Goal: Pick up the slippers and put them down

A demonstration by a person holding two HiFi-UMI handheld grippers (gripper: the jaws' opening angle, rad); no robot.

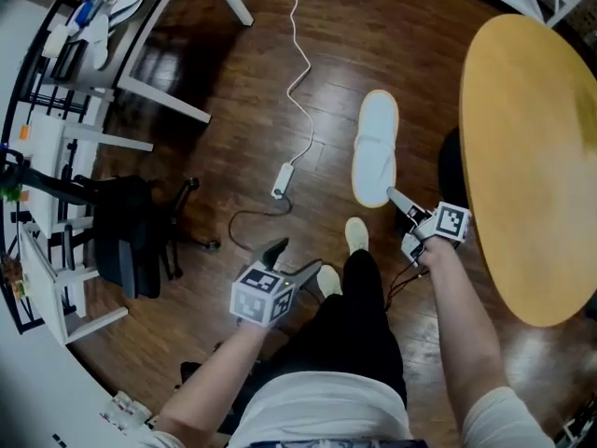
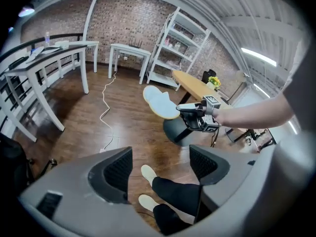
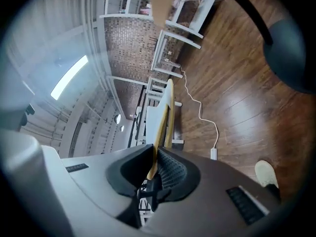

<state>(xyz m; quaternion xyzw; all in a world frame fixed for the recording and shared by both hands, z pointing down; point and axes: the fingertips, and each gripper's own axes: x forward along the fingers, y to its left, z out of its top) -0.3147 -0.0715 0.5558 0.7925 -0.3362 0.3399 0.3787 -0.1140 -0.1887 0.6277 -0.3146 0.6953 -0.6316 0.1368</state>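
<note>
Beside the table's [image 1: 532, 157] edge, above the floor [image 1: 233, 147], the right gripper [image 1: 395, 197] pinches a slipper's [image 1: 375, 147] heel; the left gripper [image 1: 291, 261] gapes wide, empty.

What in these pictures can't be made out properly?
- Head view: the round table is cut off by the right edge.
- Right gripper view: the slipper shows edge-on, its gripped end buried between the pads of the right claw.
- Head view: the small items at top left are too small to identify.

White short-sleeved shirt [image 1: 326, 409], black trousers [image 1: 359, 315], white shoes [image 1: 356, 234]. Grey left gripper [image 1: 291, 261] and right gripper [image 1: 396, 197], black ribbed pads [image 2: 117, 172], marker cubes [image 1: 261, 295].
</note>
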